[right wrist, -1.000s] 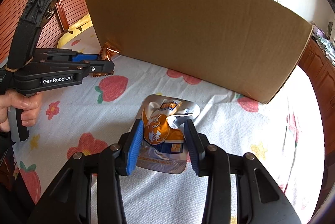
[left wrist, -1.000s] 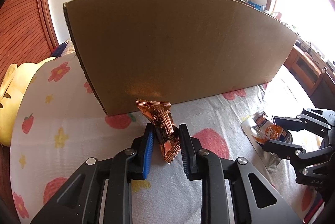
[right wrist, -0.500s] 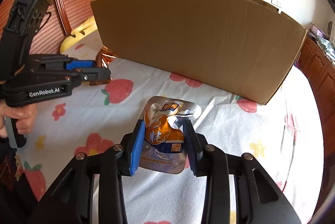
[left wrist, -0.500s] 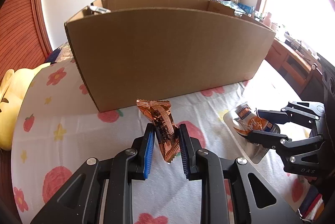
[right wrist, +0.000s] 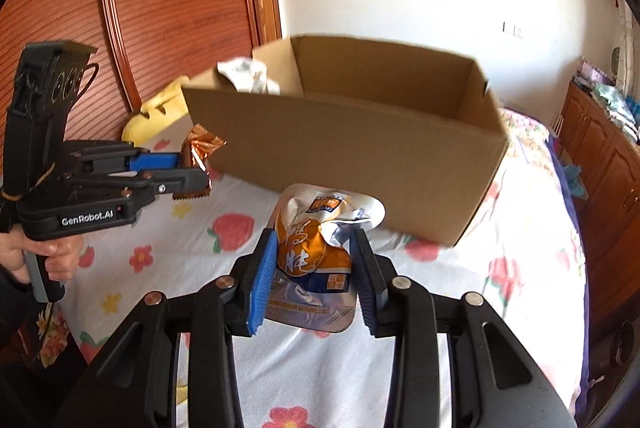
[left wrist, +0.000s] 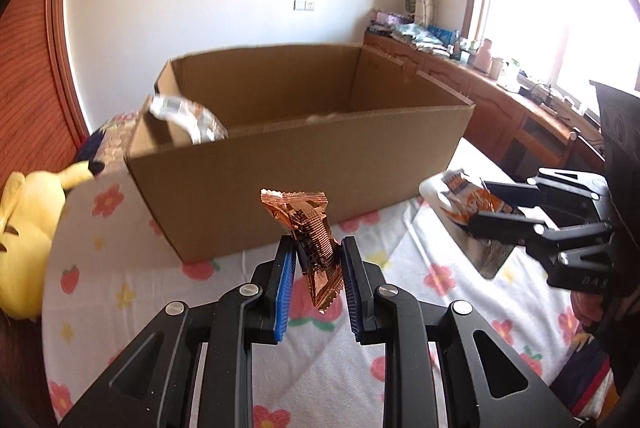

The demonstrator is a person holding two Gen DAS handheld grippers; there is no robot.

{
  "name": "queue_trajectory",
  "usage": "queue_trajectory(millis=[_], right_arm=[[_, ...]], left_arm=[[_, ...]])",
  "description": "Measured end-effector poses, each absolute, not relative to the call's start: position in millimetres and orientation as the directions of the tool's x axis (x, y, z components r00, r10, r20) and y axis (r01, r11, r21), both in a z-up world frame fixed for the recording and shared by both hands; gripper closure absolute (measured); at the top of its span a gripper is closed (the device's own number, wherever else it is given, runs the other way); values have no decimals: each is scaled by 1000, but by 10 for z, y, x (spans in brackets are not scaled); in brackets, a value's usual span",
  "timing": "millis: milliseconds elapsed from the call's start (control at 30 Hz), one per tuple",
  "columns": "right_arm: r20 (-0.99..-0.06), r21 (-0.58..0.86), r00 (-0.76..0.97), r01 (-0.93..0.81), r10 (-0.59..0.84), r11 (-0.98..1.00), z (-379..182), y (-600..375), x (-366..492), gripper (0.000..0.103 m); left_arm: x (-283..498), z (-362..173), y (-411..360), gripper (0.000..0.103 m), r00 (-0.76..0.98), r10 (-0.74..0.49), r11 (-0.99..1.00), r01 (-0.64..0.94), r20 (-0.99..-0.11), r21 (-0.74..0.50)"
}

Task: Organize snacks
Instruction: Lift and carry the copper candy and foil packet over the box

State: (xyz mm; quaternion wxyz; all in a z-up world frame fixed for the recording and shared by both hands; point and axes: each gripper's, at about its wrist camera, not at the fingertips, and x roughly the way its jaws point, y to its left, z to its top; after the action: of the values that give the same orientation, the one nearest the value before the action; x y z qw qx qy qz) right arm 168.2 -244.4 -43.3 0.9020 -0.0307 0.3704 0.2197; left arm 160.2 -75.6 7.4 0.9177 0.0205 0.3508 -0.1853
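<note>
My left gripper is shut on a copper foil snack packet and holds it upright in the air in front of the open cardboard box. My right gripper is shut on a silver and orange snack pouch, raised above the bed near the box's front wall. The left gripper with its packet shows at the left of the right wrist view. The right gripper with its pouch shows at the right of the left wrist view. A silver packet lies in the box's left end.
The box stands on a bed with a flowered white sheet. A yellow plush toy lies at the left beside the box. A wooden headboard rises behind. A wooden cabinet with clutter runs under the window at the right.
Both grippers have risen with their snacks, so the box's open top and inside now show. The box looks lower and farther in both views.
</note>
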Motion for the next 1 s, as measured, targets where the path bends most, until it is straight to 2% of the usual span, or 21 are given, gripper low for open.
queue_trajectory(millis=[467,767,1000], right_arm=[[-576,89,721,-413,385,906,125,-2532,2025,65],[-544,94,737,-423,402,901,192,-2464,2342,65],[-556,106,727,-419,403,902,51,-2493,2596,65]], left_arm=[[1750,548,-781,79,741,-328,926,376,-586,-42],[2052,466,-819,79,756,-303,937,347,-580,-36],[2208,374,-926,79,752,-274,945,328,-599,-21]])
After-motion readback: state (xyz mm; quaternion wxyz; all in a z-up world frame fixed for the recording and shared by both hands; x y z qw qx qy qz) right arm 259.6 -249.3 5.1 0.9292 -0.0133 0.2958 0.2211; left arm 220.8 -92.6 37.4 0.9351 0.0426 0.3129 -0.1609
